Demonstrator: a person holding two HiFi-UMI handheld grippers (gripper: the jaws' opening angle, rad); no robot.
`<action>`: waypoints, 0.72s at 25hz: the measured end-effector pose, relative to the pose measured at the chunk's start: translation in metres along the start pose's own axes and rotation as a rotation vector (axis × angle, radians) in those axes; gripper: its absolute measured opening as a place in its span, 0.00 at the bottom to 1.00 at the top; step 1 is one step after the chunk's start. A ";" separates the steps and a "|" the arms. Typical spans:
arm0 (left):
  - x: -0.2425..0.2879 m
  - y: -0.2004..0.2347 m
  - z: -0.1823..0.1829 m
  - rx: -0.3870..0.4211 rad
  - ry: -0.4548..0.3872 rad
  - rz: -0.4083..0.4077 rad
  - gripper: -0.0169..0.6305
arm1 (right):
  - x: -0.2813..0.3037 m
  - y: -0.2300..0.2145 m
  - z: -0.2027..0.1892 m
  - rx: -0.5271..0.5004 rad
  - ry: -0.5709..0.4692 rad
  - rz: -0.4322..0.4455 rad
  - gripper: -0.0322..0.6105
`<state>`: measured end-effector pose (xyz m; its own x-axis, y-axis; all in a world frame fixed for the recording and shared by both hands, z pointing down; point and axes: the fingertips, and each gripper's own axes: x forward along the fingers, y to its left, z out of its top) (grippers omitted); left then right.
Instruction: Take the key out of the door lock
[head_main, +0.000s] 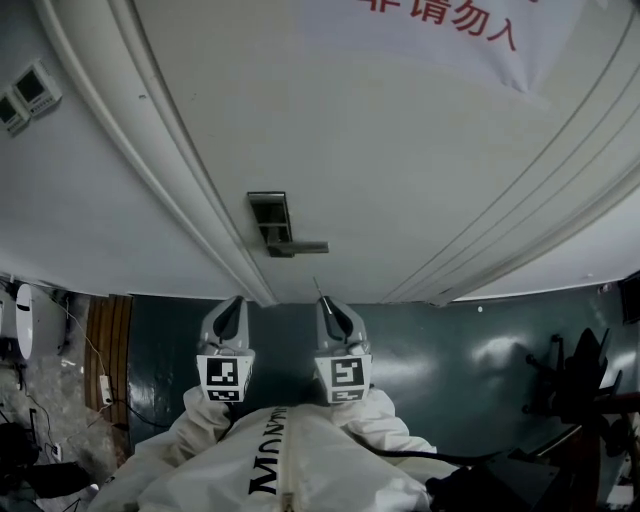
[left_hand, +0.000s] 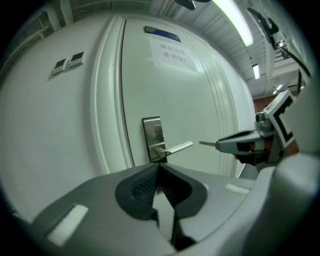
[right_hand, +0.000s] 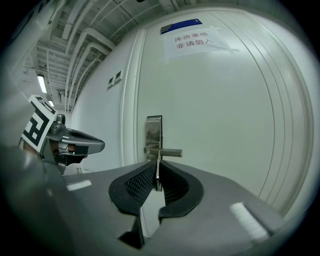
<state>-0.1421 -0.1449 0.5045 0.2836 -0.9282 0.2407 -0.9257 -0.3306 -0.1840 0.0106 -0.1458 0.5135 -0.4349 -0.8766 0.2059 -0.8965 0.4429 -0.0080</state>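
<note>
At lower left of the head view, the left tongs are closed on nothing, well short of the door. At centre, the lock plate and its handle stand apart from both tools. Just right of that, the right tongs pinch the key, its thin blade pointing at the door and already free of the lock. The pinch should be firm and the pull straight back without tilting, or the blade may slip.
</note>
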 end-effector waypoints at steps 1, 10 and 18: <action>-0.007 0.001 -0.001 0.000 -0.009 -0.007 0.03 | -0.005 0.004 0.000 0.001 -0.001 -0.012 0.09; -0.102 0.024 -0.034 -0.030 -0.053 -0.043 0.03 | -0.061 0.086 -0.005 -0.011 -0.020 -0.094 0.09; -0.177 0.026 -0.058 -0.049 -0.071 -0.076 0.03 | -0.116 0.144 -0.006 -0.022 -0.038 -0.139 0.09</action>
<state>-0.2314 0.0205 0.5124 0.3684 -0.9113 0.1840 -0.9116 -0.3929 -0.1207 -0.0675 0.0210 0.4943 -0.3098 -0.9362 0.1662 -0.9466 0.3202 0.0392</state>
